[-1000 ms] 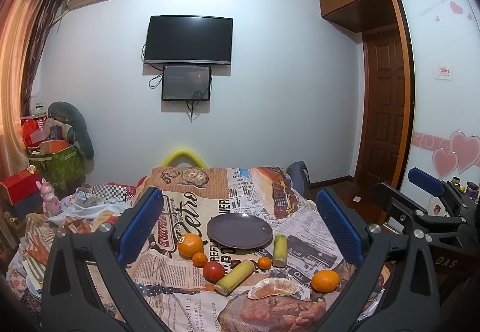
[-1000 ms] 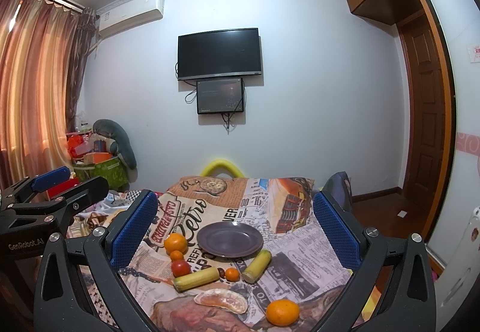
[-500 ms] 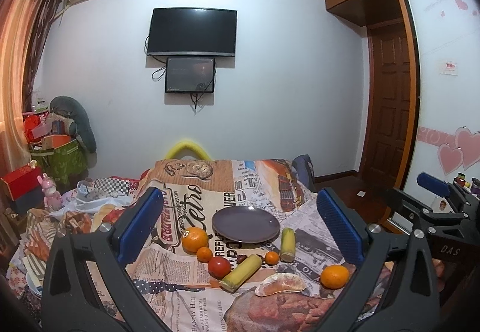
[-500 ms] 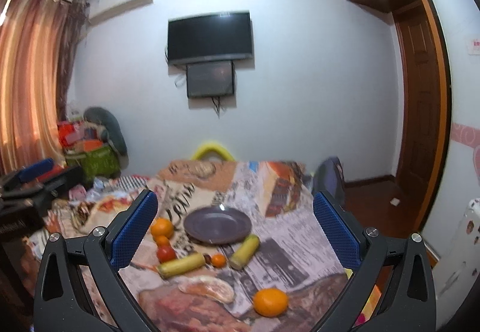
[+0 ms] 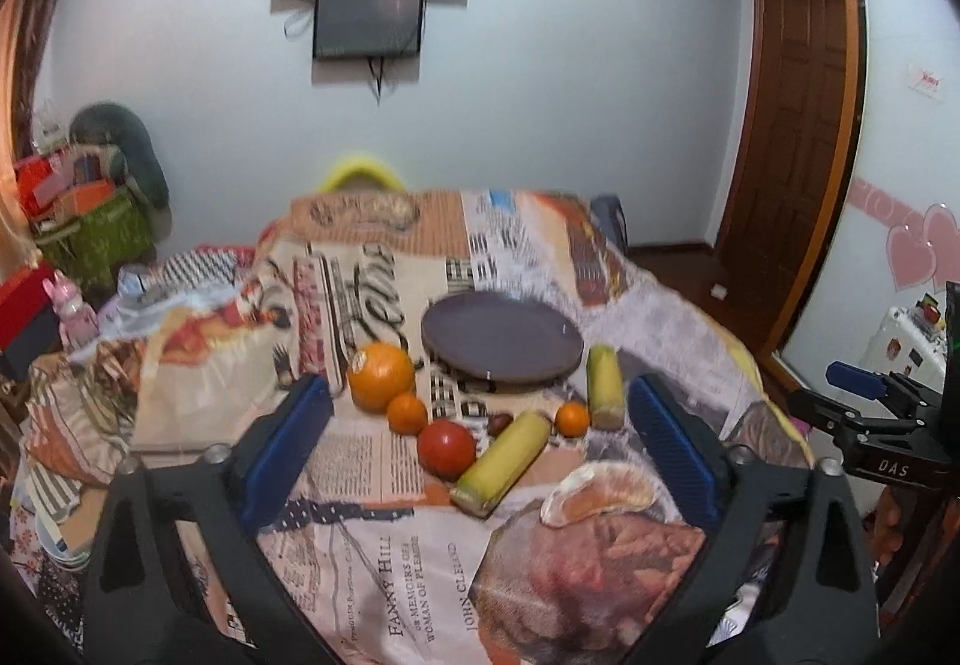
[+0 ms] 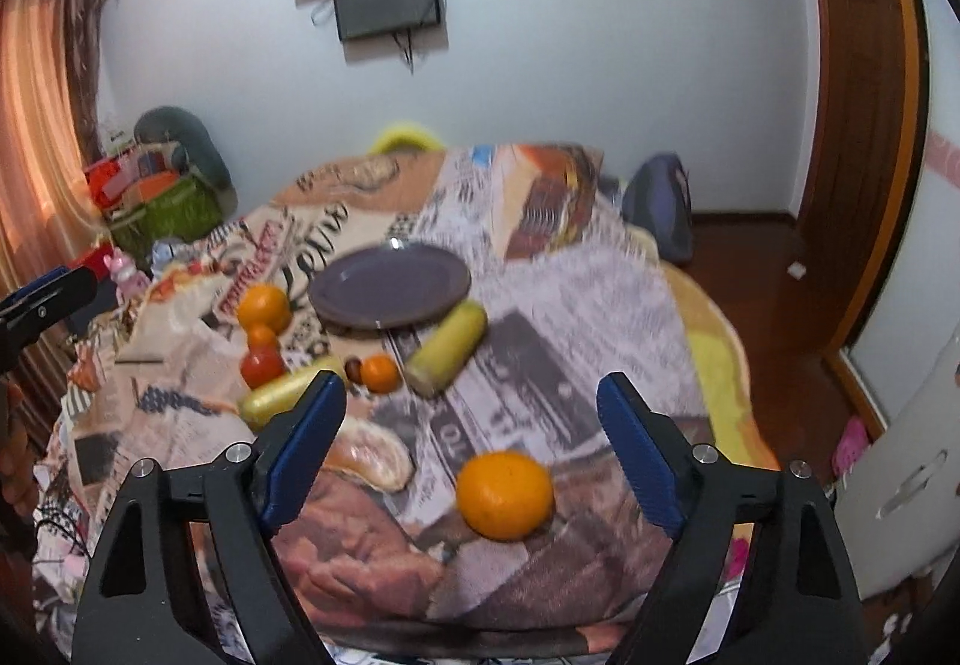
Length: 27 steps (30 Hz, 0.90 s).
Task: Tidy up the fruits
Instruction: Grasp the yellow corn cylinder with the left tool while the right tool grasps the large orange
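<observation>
A purple plate [image 5: 501, 343] [image 6: 390, 286] sits empty on the newspaper-print tablecloth [image 5: 384, 533]. In front of it lie a large orange [image 5: 381, 377], a small orange [image 5: 407, 413], a red tomato [image 5: 446, 448], two yellow-green corn pieces [image 5: 504, 462] [image 5: 605, 386], a tiny orange [image 5: 572, 419] and a peeled citrus segment [image 5: 597, 494]. Another orange [image 6: 504, 494] lies near the table's front, between the right gripper's fingers in view. My left gripper [image 5: 480, 449] is open and empty above the fruit. My right gripper [image 6: 471, 443] is open and empty.
The right gripper's body [image 5: 882, 425] shows at the right edge of the left wrist view; the left one [image 6: 36, 305] at the left of the right wrist view. Clutter and a green bag [image 5: 102, 239] stand left. A backpack [image 6: 657, 209] and a door [image 5: 792, 137] are right.
Both grippers have tilted down and moved closer to the table; the fruit now looms larger between the fingers. Both stay open and empty.
</observation>
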Tool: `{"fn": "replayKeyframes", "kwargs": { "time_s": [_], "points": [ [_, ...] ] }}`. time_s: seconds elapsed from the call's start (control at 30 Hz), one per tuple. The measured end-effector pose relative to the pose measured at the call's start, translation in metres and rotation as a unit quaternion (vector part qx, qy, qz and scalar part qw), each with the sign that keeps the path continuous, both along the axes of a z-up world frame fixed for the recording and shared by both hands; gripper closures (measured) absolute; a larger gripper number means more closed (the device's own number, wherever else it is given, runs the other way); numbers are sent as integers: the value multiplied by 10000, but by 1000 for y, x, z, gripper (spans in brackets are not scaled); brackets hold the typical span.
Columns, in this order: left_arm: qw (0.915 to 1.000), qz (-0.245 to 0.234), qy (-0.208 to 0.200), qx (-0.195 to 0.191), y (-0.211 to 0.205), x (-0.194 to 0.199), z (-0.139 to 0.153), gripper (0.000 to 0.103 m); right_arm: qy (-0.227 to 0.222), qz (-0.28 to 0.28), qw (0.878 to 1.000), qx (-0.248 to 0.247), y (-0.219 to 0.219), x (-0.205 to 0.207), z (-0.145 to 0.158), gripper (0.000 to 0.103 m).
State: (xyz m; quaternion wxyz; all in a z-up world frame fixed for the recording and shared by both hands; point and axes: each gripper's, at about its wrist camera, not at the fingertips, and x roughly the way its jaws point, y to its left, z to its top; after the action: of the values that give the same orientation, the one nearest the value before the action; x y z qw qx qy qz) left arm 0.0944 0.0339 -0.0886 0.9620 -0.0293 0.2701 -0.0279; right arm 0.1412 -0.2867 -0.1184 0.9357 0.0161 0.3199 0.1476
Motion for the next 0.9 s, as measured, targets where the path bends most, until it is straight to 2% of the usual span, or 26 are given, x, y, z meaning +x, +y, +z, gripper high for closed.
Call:
{"fn": "replayKeyframes", "kwargs": {
  "time_s": [0.03,0.23,0.53,0.7,0.83,0.9],
  "points": [
    [9999,-13,138,-12,2,6,-6,14,73,-17,10000,-13,-1,3,-4,20],
    [9960,-193,869,-73,7,38,-45,23,614,-73,9981,-22,-9,17,-30,20],
    [9819,-446,1836,-140,4,79,-105,45,1170,-16,9931,-18,-11,37,-66,20],
    [9765,-572,2077,-82,-1,90,-125,46,1447,64,9894,-3,-8,46,-84,29],
    [9735,-573,2210,-99,-3,98,-137,46,1660,137,9858,186,-6,48,-95,29],
    [9725,-581,2251,-107,-3,101,-140,46,1751,171,9844,97,-3,49,-100,29]
  ]
}}
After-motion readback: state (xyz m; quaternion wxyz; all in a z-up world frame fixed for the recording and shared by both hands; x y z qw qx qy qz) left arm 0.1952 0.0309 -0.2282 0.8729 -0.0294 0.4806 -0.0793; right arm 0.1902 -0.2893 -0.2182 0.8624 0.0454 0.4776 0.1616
